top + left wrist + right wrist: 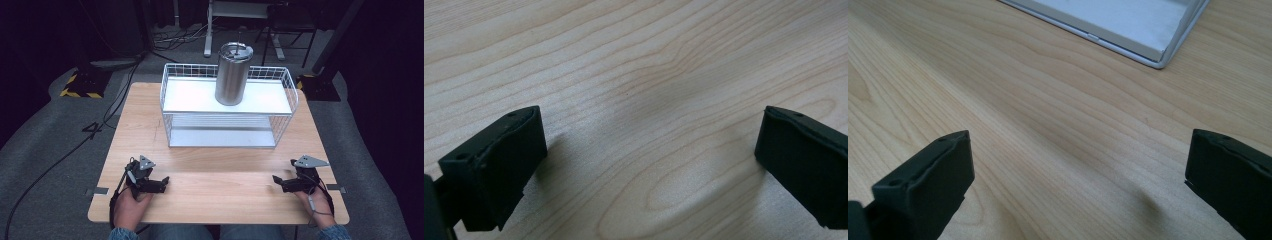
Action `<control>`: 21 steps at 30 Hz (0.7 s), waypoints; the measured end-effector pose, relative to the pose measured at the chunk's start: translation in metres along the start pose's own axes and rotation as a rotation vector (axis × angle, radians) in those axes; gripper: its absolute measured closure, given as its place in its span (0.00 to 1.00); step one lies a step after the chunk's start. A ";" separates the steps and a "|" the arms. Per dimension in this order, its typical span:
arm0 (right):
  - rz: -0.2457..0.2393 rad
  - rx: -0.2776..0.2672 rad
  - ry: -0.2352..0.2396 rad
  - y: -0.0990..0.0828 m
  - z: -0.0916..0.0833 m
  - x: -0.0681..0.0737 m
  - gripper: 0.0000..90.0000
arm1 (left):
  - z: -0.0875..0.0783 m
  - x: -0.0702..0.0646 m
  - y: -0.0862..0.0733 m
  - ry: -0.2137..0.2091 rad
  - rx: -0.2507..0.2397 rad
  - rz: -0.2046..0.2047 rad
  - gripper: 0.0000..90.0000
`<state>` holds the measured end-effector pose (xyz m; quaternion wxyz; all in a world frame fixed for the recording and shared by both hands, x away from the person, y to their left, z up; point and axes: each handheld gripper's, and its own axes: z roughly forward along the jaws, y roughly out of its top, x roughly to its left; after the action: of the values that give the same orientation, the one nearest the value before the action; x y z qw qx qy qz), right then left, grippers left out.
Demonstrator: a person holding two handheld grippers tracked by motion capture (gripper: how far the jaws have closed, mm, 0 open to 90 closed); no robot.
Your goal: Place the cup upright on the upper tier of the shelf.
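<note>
- We rest the left gripper [162, 182] and right gripper [277, 181] on the table [220, 197], jaws wide apart, empty.
- The steel tumbler [232, 75] on the wire rack [227, 107] looks rigid, slippery, weighty; we'd grasp mid-body.

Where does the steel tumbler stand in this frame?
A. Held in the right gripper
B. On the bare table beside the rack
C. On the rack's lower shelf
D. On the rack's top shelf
D: the steel tumbler stands upright on the top shelf of the white wire rack, apart from both grippers.
</note>
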<state>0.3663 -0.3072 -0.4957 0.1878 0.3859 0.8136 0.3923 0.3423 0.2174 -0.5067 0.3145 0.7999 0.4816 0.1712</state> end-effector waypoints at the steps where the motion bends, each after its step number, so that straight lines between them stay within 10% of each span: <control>1: -0.001 0.002 0.001 -0.001 0.001 0.000 0.00 | 0.000 0.000 0.000 0.000 0.000 0.000 0.01; 21: 0.002 0.110 -0.005 -0.005 0.012 0.004 0.00 | 0.000 0.000 0.000 0.000 0.000 0.000 0.01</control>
<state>0.3689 -0.3005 -0.5065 0.1679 0.3973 0.8332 0.3460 0.3422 0.2174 -0.5067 0.3145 0.7999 0.4817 0.1713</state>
